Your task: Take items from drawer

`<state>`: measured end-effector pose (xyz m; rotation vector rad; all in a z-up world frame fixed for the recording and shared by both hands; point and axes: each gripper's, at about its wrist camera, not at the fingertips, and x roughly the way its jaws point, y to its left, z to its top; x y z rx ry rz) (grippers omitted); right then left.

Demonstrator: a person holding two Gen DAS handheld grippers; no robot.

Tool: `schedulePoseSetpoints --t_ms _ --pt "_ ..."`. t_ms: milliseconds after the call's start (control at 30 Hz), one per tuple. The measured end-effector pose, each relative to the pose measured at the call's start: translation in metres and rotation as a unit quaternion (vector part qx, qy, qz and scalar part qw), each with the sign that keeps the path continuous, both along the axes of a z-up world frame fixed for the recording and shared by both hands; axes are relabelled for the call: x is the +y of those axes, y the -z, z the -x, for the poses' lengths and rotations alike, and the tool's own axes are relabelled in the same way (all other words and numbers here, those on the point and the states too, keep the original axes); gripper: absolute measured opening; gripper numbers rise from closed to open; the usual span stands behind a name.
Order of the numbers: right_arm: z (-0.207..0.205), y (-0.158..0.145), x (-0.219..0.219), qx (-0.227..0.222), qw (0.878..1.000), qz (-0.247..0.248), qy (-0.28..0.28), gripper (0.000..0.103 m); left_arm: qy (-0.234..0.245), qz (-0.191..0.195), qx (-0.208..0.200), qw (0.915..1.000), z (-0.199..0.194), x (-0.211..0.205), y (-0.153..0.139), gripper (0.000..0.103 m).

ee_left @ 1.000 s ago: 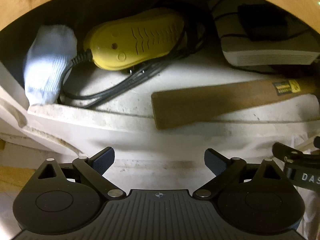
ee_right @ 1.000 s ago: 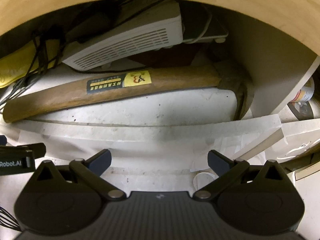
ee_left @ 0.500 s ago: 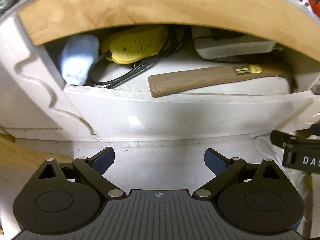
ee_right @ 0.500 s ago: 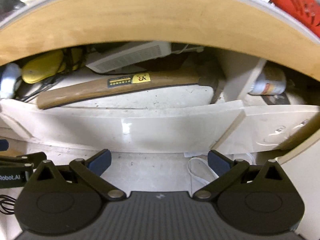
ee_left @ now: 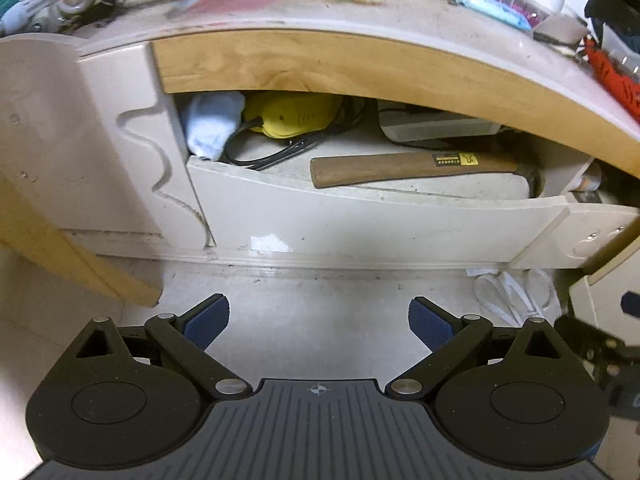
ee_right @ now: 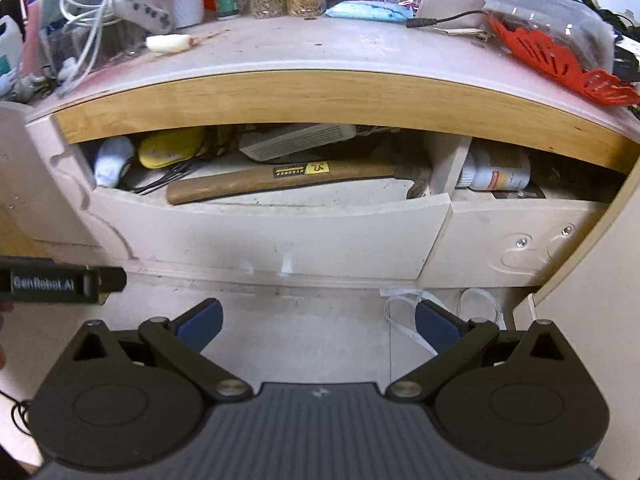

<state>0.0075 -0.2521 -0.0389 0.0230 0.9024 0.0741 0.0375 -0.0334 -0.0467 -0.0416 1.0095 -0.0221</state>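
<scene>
The white drawer [ee_left: 360, 220] [ee_right: 272, 236] stands pulled out under the wooden desk edge. Inside lie a wooden-handled hammer [ee_left: 416, 166] [ee_right: 280, 178], a yellow corded device [ee_left: 292, 116] [ee_right: 172, 152], a pale blue sock [ee_left: 212, 124] [ee_right: 112, 158] and a white vented box [ee_left: 436, 130] [ee_right: 300, 142]. My left gripper [ee_left: 319, 322] is open and empty, held back from the drawer front over the floor. My right gripper [ee_right: 318, 326] is likewise open and empty, well short of the drawer.
A second compartment on the right holds a white bottle [ee_right: 496, 172]. The desk top [ee_right: 320, 52] is crowded with bottles, cables, a red plastic piece [ee_right: 552, 60]. A white strap [ee_right: 404, 320] lies on the floor. The left gripper's body [ee_right: 52, 282] shows at the right view's left edge.
Both grippers have pulled back from close to the drawer's inside to well in front of it. The desk top has come into view. Both stayed open and empty.
</scene>
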Motion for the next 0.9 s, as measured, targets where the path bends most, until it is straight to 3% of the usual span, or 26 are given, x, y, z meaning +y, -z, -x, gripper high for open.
schedulePoseSetpoints --t_ms 300,900 --pt "0.031 -0.017 0.0 -0.02 1.0 -0.005 -0.008 0.103 0.026 -0.031 -0.05 0.9979 0.047 -0.001 -0.034 0.099" --pt "0.044 -0.019 -0.001 -0.018 1.0 -0.017 -0.009 0.103 0.02 -0.011 -0.061 0.9979 0.069 0.004 -0.043 0.099"
